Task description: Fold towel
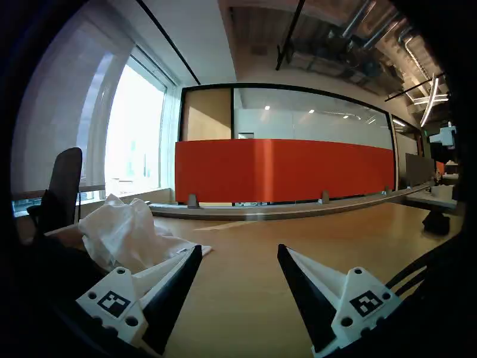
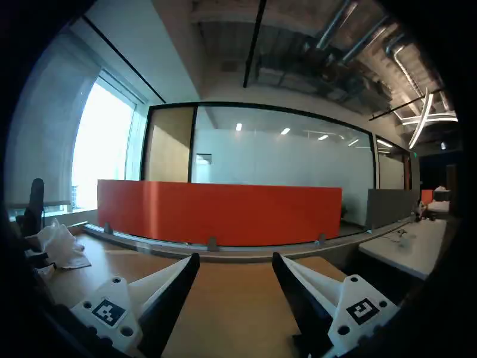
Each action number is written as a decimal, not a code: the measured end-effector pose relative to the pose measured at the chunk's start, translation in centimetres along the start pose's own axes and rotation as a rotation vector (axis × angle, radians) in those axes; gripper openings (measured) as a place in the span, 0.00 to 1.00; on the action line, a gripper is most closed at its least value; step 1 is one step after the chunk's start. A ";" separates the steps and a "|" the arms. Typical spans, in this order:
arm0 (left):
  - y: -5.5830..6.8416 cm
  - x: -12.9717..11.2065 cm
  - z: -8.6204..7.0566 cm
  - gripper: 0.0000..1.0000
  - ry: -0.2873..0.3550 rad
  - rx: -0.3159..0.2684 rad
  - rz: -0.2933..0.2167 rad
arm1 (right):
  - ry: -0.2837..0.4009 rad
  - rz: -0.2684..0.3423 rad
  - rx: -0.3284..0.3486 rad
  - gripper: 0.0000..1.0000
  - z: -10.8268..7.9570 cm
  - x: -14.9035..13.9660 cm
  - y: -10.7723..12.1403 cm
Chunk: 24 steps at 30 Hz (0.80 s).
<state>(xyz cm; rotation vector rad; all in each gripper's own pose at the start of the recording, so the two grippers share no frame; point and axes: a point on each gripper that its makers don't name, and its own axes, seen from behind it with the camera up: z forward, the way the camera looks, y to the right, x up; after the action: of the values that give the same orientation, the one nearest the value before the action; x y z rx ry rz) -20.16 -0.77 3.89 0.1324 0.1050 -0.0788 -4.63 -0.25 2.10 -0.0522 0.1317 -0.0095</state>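
Crumpled towel (image 1: 125, 230) sits on the worktop (image 1: 310, 230) beside the left claw (image 1: 238, 247); it and the right claw (image 2: 235, 255) gape empty, likely for grasping.

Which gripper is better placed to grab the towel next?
Left, probably. The crumpled towel lies just beyond a finger of the open left gripper; in the right gripper view it sits far off to the side of the open right gripper.
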 end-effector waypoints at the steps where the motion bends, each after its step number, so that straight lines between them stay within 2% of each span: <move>1: 0.0 0.0 0.0 0.94 0.000 0.000 0.000 | 0.000 0.002 0.002 0.94 0.0 -0.3 0.0; 14: -0.2 -0.3 0.0 0.94 0.001 0.001 0.000 | -0.001 0.053 -0.001 0.95 0.6 -5.8 0.4; 24: -0.2 -0.4 0.0 0.94 0.001 0.001 0.000 | -0.007 0.080 0.021 0.95 0.8 -10.3 -0.1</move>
<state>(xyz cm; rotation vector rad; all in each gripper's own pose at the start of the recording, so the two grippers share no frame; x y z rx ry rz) -20.59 -0.98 3.87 0.1333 0.1063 -0.0791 -14.69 -0.21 4.29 -0.0259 0.1267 0.0690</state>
